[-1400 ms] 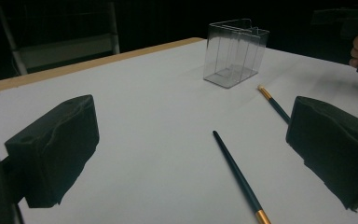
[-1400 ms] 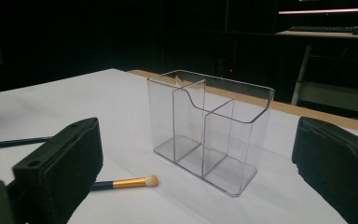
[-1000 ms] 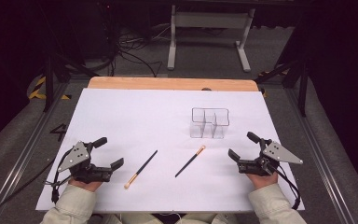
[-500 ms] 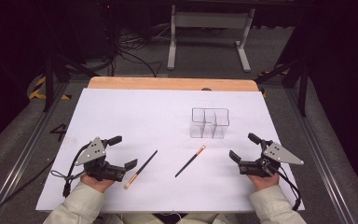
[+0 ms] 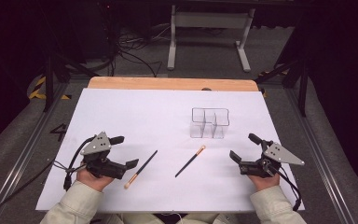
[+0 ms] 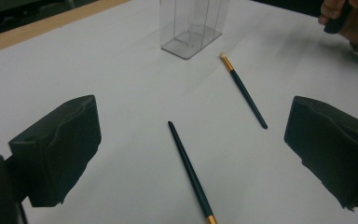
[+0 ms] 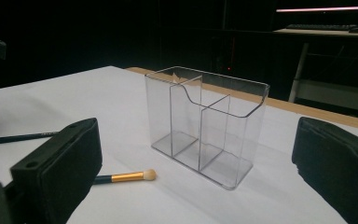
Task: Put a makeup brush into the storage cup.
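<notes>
White sheet: covering the surface (image 5: pixel 135 112), wooden edge showing at the far side.
Left tongs (image 5: pixel 127 151): sitting low at the near-left of the surface, jaws spread wide, pinching nothing.
Left tongs aim: pointing at the near brush (image 6: pixel 189 172), which is lying between the two jaws in the left gripper view, not touching either.
Near brush, high view (image 5: pixel 141 169): lying flat just beside the left tongs' lower jaw, bristle end pointing toward the person, dark handle angling away to the right.
Second brush (image 5: pixel 190 160): lying flat near the middle of the surface, bristle end pointing toward the organiser, gold ferrule behind the tip; apart from the near brush.
Clear organiser (image 5: pixel 209 122): standing upright past the second brush, right of centre, divided into compartments, nothing sitting inside.
Right tongs (image 5: pixel 242 146): resting at the near-right, jaws spread wide, holding nothing.
Right tongs aim: facing the organiser (image 7: pixel 205 126), second brush's bristle tip (image 7: pixel 126 177) lying just beside the organiser's base, not touching.
Hands: gripping each tool from the bottom edge, pale sleeves showing.
</notes>
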The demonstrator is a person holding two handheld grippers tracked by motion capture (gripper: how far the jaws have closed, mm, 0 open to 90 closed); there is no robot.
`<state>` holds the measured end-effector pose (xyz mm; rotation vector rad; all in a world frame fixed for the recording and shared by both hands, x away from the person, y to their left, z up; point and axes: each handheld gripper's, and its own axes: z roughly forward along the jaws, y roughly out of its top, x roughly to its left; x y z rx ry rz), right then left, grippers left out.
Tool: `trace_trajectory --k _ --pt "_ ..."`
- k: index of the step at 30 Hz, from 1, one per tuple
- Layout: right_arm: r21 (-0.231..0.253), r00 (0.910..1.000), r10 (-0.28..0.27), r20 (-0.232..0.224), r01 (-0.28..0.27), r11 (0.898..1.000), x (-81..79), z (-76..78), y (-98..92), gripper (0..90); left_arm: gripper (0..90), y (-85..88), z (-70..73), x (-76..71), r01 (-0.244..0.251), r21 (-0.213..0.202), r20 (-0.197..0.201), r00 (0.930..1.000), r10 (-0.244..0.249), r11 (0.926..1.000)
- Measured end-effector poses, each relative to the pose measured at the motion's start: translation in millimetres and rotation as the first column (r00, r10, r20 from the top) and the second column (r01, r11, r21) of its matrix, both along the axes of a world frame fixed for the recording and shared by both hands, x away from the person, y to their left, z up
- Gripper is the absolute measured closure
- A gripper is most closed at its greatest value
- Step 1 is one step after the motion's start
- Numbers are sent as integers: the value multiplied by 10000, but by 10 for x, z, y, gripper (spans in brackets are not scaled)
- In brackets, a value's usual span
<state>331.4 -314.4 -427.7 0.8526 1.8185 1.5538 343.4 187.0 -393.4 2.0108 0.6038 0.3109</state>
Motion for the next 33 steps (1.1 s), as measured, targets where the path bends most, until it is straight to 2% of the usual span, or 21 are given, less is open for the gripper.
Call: trace_trajectory --k 3,4,7,10,11,12,15,17,23,30,32,33 --pt "-3 10000 9 -25 -9 10000 2 -1 -1 21 73 -30 52 -12 -94 592 -225 9997 107 9982" --pt "5 10000 14 -37 -14 10000 3 -2 -1 21 83 -38 66 -12 -54 673 -457 9989 85 9977" --pt "-8 10000 14 -85 -14 10000 4 -4 -2 21 93 -42 86 -1 -115 917 -786 9967 187 9957" --pt "2 10000 -3 -91 3 10000 5 -5 -3 21 113 -64 93 12 -123 1412 -1048 9941 273 9899" --pt "5 9999 5 -104 -5 10000 7 -7 -3 21 116 -64 93 12 -123 1412 -1048 9941 273 9899" --pt "2 9999 6 -113 -6 10000 7 -7 -3 21 116 -82 100 10 -163 1654 -1133 9929 354 9861" --pt "-10 9999 20 -106 -20 10000 9 -8 -2 21 119 -89 114 13 -170 1795 -1260 9912 401 9836" --pt "-13 9999 16 -114 -16 10000 10 -9 -2 21 127 -97 134 17 -122 1977 -1557 9868 437 9802" --pt "-37 9999 11 -156 -12 10000 12 -12 -1 22 155 -127 155 37 121 2352 -2091 9771 384 9719" --pt "-69 9998 3 -184 -4 10000 12 -13 -2 22 158 -166 200 53 281 2875 -2334 9715 416 9574" --pt "-65 9998 1 -180 -2 10000 12 -12 -2 23 157 -182 207 57 348 3108 -2416 9694 436 9498" --pt "-67 9998 0 -183 -2 10000 12 -13 -2 22 161 -197 208 57 405 3288 -2497 9673 455 9435"
